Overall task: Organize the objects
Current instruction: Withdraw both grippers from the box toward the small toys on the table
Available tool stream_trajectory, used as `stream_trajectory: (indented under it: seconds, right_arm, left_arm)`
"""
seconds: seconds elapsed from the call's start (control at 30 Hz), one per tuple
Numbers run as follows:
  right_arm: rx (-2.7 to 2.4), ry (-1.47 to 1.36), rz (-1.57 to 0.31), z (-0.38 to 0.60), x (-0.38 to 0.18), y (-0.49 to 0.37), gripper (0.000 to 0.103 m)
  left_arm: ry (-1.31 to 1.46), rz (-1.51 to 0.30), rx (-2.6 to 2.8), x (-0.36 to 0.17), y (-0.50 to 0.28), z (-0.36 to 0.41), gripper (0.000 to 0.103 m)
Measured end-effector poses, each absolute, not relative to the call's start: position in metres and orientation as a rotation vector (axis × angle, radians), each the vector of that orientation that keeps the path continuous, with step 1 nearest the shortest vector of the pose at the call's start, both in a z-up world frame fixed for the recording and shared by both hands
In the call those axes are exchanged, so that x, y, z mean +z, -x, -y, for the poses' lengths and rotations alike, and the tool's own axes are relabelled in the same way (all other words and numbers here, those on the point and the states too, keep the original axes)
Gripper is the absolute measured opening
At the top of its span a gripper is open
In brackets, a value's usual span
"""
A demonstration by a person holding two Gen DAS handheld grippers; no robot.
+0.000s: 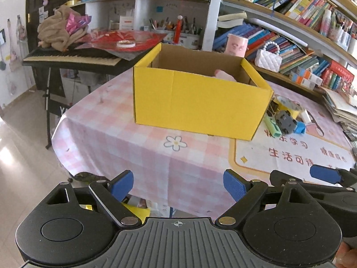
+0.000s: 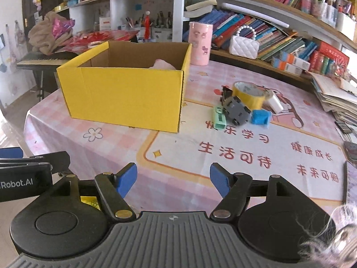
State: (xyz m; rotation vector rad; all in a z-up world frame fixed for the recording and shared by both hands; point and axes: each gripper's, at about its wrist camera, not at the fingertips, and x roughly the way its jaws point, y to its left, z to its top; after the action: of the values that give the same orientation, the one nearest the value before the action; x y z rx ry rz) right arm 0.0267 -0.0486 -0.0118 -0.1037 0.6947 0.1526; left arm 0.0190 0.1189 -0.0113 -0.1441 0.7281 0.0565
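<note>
A yellow cardboard box stands open-topped on the pink checked tablecloth, with a pale pink item lying inside. Right of the box lies a small pile: a yellow tape roll, a grey toy car, a green clip-like item, a blue block and a white eraser. My left gripper hovers open and empty near the table's front edge. My right gripper is beside it, open and empty, well short of the pile.
A pink cylindrical tin stands behind the box. Bookshelves with a white quilted purse line the back and right. A keyboard piled with cloth and red paper sits at the left. Stacked papers crowd the table's right edge.
</note>
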Motion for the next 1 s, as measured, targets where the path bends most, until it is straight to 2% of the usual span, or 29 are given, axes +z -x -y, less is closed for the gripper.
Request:
stream_trajectory:
  seconds: [1.0]
  right_arm:
    - [-0.125,0.049,-0.664,0.114,-0.008,0.031,0.077]
  left_arm:
    - [0.03,-0.726,-0.18,-0.012,-0.005,-0.056,0.09]
